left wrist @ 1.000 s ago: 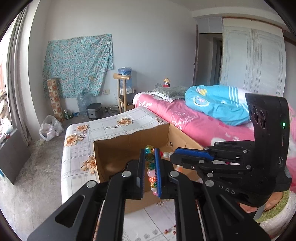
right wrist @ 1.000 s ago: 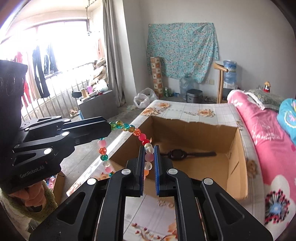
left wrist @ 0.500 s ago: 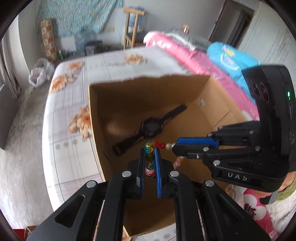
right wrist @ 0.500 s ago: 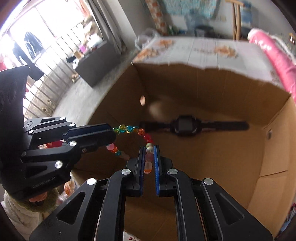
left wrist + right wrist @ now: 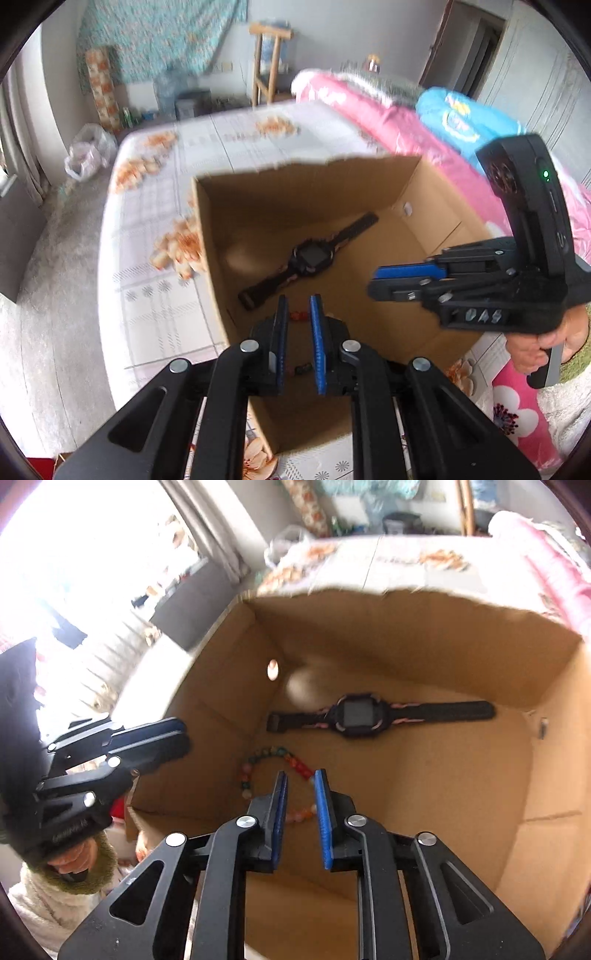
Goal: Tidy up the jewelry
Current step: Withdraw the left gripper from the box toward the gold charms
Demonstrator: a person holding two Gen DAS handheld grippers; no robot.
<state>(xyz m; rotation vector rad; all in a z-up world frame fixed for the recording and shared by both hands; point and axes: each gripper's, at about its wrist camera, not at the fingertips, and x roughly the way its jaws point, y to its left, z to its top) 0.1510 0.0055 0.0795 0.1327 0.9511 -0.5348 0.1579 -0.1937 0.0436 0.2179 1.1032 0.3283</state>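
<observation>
A cardboard box (image 5: 424, 782) stood on a floral-clothed bench (image 5: 155, 236) beside a pink bed (image 5: 388, 122); both grippers, left (image 5: 298, 306) and right (image 5: 301, 781), angled down into it, jaws opening, nothing clamped; the bead bracelet (image 5: 258, 764) lay near a watch (image 5: 358, 714).

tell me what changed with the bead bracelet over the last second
Both grippers carried it down into the cardboard box and let go: the bead bracelet now lies on the box floor, with the left gripper and right gripper opening, nothing clamped. The black watch stayed put.
</observation>
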